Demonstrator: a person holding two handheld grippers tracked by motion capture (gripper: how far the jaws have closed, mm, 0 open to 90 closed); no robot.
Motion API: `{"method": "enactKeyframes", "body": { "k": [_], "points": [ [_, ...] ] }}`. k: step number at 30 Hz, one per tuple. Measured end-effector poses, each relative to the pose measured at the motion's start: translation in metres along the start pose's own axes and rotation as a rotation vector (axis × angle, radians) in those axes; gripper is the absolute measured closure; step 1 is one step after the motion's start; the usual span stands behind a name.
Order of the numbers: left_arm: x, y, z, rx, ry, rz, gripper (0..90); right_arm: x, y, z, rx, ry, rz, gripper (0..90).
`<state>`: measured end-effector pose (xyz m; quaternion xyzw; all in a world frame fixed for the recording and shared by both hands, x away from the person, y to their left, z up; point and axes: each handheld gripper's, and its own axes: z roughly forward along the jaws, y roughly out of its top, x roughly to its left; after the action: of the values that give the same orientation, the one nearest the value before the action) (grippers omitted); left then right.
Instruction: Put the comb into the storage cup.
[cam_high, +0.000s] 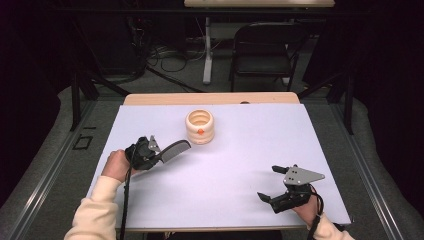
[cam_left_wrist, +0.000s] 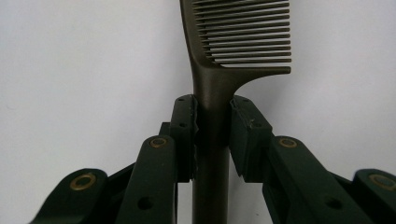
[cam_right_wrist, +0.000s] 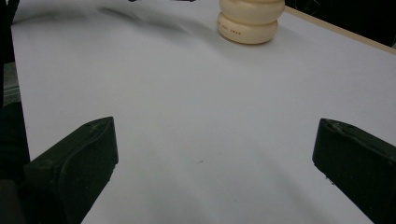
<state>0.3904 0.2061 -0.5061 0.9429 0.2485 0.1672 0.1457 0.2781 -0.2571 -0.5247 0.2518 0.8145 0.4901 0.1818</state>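
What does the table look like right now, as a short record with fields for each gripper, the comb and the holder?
left gripper: shut on the comb's handle, at the left of the table
comb: dark, held by its handle, teeth end pointing toward the holder
comb grip: handle pinched between both jaws, teeth past the tips
holder: cream, ribbed, round, open top, upright near the table's far middle, an orange mark on its side
comb and holder: apart, comb tip short of the holder
right gripper: open, holding nothing, near the right front
table: white sheet on top
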Motion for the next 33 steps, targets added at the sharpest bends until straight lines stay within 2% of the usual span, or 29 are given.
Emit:
{"method": "enactKeyframes", "body": {
  "k": [11, 16, 27, 33],
  "points": [
    [0.002, -0.002, -0.017, -0.112, -0.016, -0.082, 72.4, -0.001, 0.0, 0.0, 0.001, 0.0, 0.002, 0.0],
    [0.002, -0.001, -0.022, -0.134, -0.021, -0.088, 72.4, -0.001, 0.0, 0.001, 0.004, 0.001, -0.001, 0.0],
    [0.004, -0.001, -0.027, -0.194, -0.031, -0.136, 72.4, -0.001, 0.0, 0.001, 0.001, 0.0, 0.003, 0.0],
    [0.007, -0.004, -0.027, -0.232, -0.026, -0.178, 72.4, -0.001, 0.0, 0.001, 0.003, 0.001, 0.002, 0.0]
  ]
}}
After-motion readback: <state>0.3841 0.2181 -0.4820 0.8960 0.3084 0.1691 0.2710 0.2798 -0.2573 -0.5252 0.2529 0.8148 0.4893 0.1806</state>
